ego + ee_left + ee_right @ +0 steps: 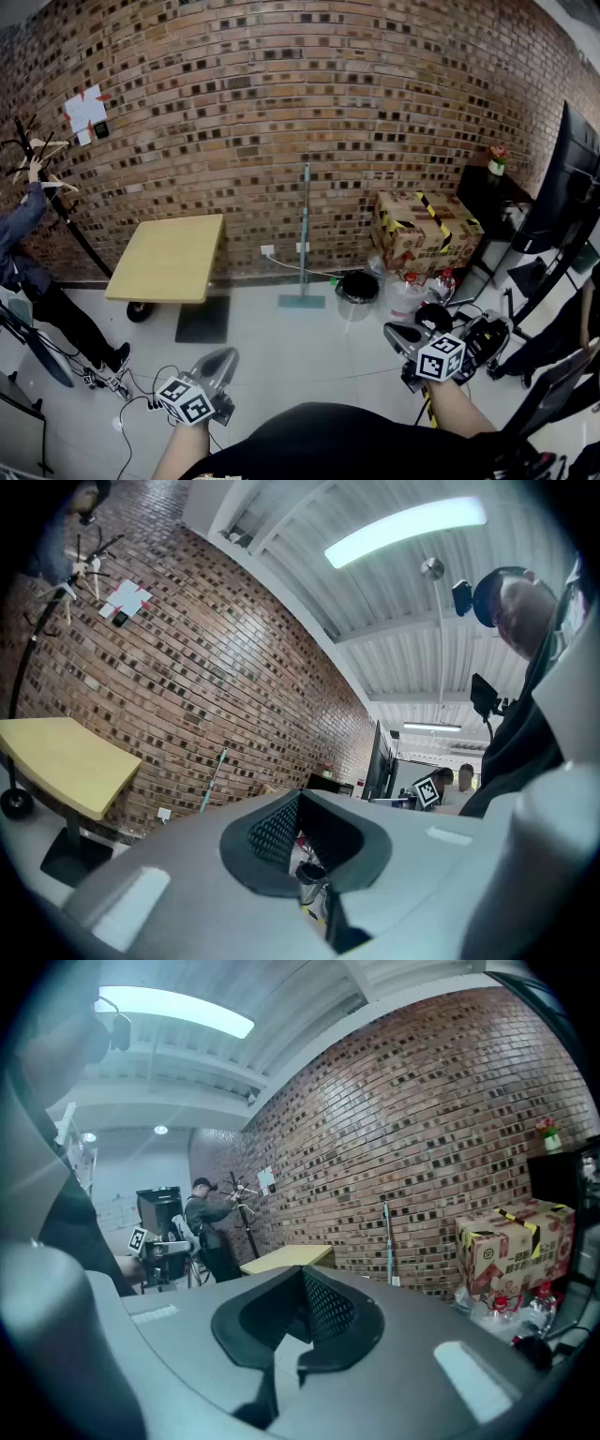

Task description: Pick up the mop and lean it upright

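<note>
Head view: mop (306, 234) stands well ahead, long axis upright, handle against brick wall (281, 112), head on floor (281, 347). Left gripper (217, 364): fingers (277, 834) closed, empty. Right gripper (401, 335): likewise. Neither clearly nearer.

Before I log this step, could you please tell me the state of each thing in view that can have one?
mop: upright, leaning on the brick wall, head down.
left gripper: shut, empty.
right gripper: shut, empty.
cardboard box: closed, taped.
black bin: upright.
</note>
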Demonstrator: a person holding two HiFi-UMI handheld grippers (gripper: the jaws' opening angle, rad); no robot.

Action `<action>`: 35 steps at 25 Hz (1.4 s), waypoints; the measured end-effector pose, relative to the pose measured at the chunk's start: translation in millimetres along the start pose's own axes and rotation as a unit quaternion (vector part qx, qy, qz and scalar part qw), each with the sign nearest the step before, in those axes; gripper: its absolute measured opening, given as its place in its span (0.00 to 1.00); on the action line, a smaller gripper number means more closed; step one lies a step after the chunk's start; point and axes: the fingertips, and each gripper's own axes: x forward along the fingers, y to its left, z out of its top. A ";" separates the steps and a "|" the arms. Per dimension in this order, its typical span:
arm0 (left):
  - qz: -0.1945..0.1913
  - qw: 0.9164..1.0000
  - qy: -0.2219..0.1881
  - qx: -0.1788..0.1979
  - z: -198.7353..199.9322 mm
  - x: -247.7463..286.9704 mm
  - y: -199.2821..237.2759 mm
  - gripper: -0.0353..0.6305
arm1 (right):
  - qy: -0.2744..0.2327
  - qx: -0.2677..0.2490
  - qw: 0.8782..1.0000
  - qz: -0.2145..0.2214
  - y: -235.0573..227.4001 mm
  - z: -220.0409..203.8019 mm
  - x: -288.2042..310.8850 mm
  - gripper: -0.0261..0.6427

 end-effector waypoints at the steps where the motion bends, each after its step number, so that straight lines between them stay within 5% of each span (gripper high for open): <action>1: 0.000 1.000 0.000 0.000 -0.6 3.7 -4.0 0.05 | 0.003 -0.001 1.000 0.000 -3.8 0.8 -4.1 0.06; 23: -0.018 1.000 0.018 -0.007 -35.7 83.8 -84.4 0.05 | 0.001 0.022 1.000 -0.011 -86.4 -2.7 -87.3 0.06; 35: -0.032 0.999 0.011 -0.016 -16.3 84.5 0.5 0.05 | 0.007 0.008 0.999 -0.032 -75.6 7.4 -5.5 0.06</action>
